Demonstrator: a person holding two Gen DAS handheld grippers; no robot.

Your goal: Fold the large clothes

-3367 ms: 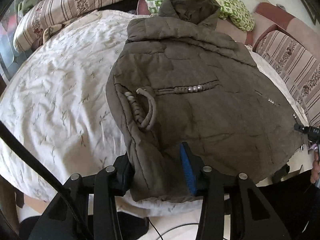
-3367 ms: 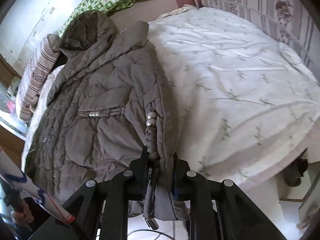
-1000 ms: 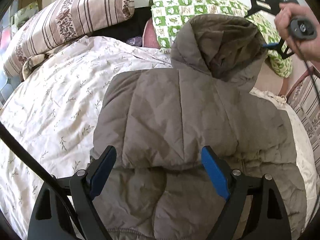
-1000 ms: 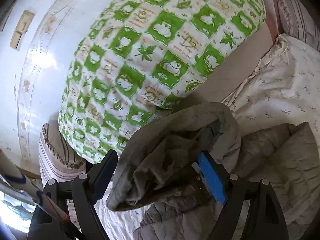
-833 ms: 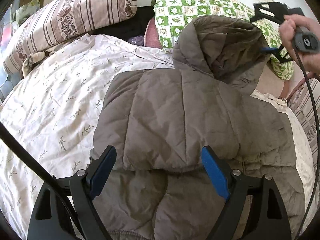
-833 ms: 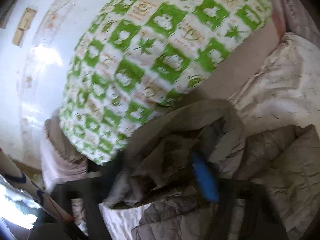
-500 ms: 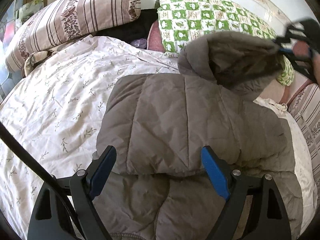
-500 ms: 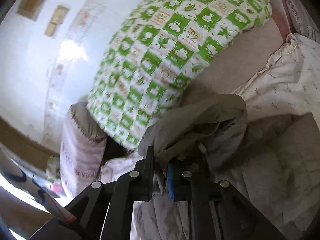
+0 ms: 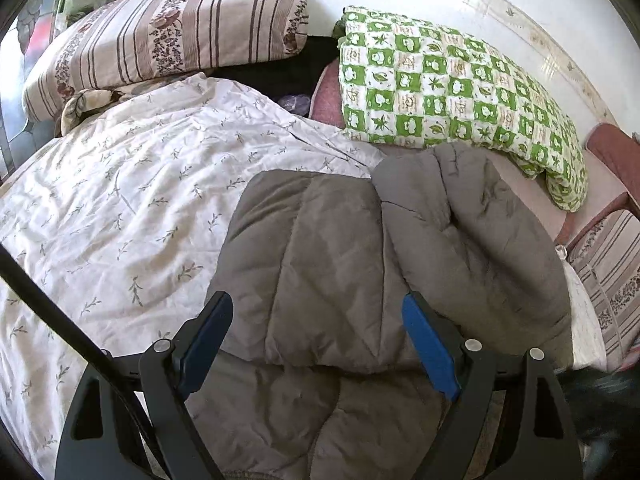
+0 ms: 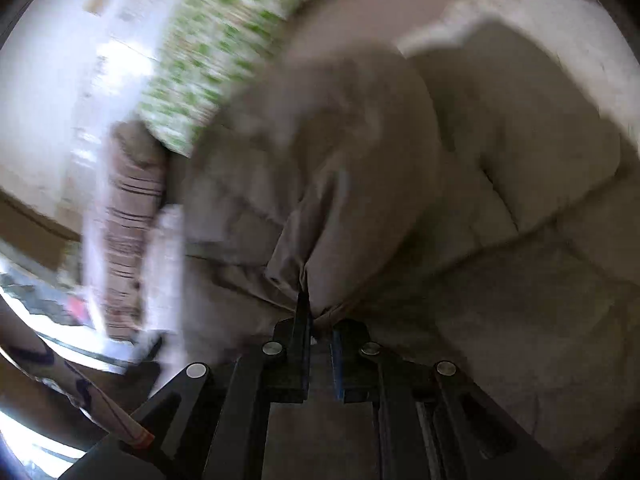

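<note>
Striped fabric covers the pillow [image 9: 168, 28] at the upper left of the left wrist view, leaning over a pale sheet [image 9: 100, 208] printed with small sprigs that fills the left half of the frame. In the centre lies the grey-brown padded jacket [image 9: 312, 248], folded into a thick bundle on the sheet, its hood [image 9: 472, 232] turned down over the right part of the bundle. The left gripper [image 9: 318, 340] stands released at the bottom of the frame, its blue pads [image 9: 426, 346] spread wide on either side of the folded edge, pressing nothing. Above the hood, toward the upper right, rests a green-and-white checked pillow [image 9: 452, 92], and a striped cushion [image 9: 612, 280] shows at the right edge.

The right wrist view is heavily blurred. From its left come a striped pillow [image 10: 132, 216] and the green checks [image 10: 224, 52], then the jacket across the middle and right. At bottom centre the right gripper [image 10: 318, 332] is clenched on a pinch of the hood's edge [image 10: 312, 280].
</note>
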